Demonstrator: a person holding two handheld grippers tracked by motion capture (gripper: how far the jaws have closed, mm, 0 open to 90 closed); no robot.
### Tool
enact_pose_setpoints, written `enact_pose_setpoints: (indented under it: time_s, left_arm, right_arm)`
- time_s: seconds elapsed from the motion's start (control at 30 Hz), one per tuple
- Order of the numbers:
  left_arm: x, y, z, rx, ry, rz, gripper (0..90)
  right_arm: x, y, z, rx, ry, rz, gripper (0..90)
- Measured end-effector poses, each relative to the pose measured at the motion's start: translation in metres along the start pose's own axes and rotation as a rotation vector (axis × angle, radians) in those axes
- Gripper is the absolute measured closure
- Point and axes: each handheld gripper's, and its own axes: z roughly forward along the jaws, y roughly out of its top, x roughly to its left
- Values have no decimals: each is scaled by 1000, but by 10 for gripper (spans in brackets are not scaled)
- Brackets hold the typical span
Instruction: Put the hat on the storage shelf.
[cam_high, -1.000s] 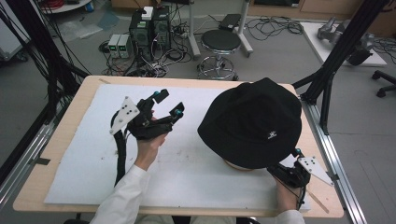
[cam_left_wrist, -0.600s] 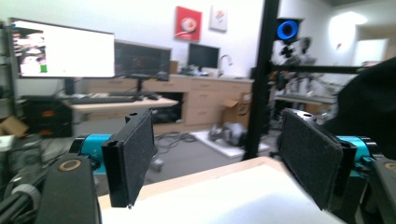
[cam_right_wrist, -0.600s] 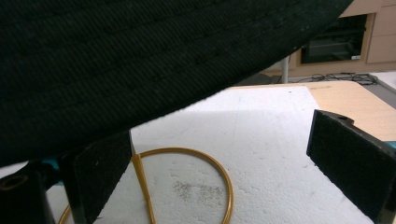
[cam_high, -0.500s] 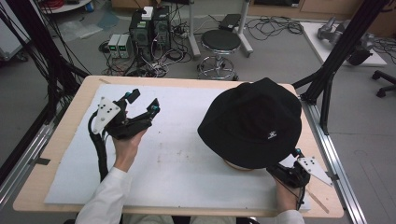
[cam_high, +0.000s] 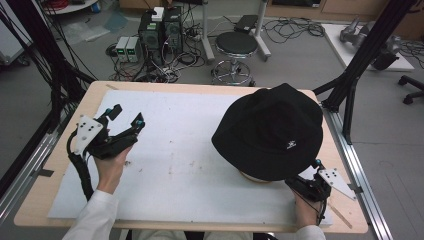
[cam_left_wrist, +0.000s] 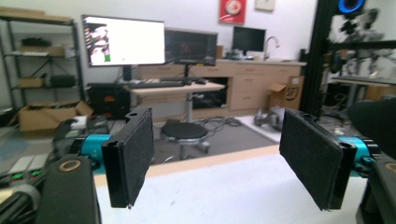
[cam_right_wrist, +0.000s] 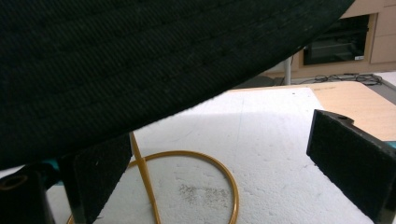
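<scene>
Here the black bucket hat (cam_high: 270, 131) sits on a thin golden wire stand (cam_right_wrist: 187, 186) toward the right side of the bench (cam_high: 60, 200), which is covered by a white foam sheet (cam_high: 185, 150). In the high view the hat's brim hides most of the stand, and a small white logo shows on the side facing the person.

The right claw (cam_high: 306, 186) lies low at the near right corner of the bench, just beside the hat's near edge. In the right gripper view its jaws stand spread wide, nothing between them but the foam sheet and the stand's round base ring. The hat's brim hangs just above the left-hand pad (cam_right_wrist: 98, 172) in that view; whether they touch I cannot tell.

The left claw (cam_high: 126, 119) is held up over the left part of the bench, well apart from the hat, with the person's hand (cam_high: 111, 167) under it. Its jaws are spread too, pinching nothing; the left gripper view looks between its pads (cam_left_wrist: 133, 154) across the far bench edge toward a black stool (cam_left_wrist: 183, 131) on the floor.
</scene>
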Motion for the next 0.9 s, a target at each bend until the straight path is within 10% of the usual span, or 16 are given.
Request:
enact_pose_setpoints:
  time_s: [0.9]
  left_arm:
    - [40, -58, -43, 133, 107, -29, 253]
  right_arm:
    - [-2, 1, 1, 1, -10, 12, 62]
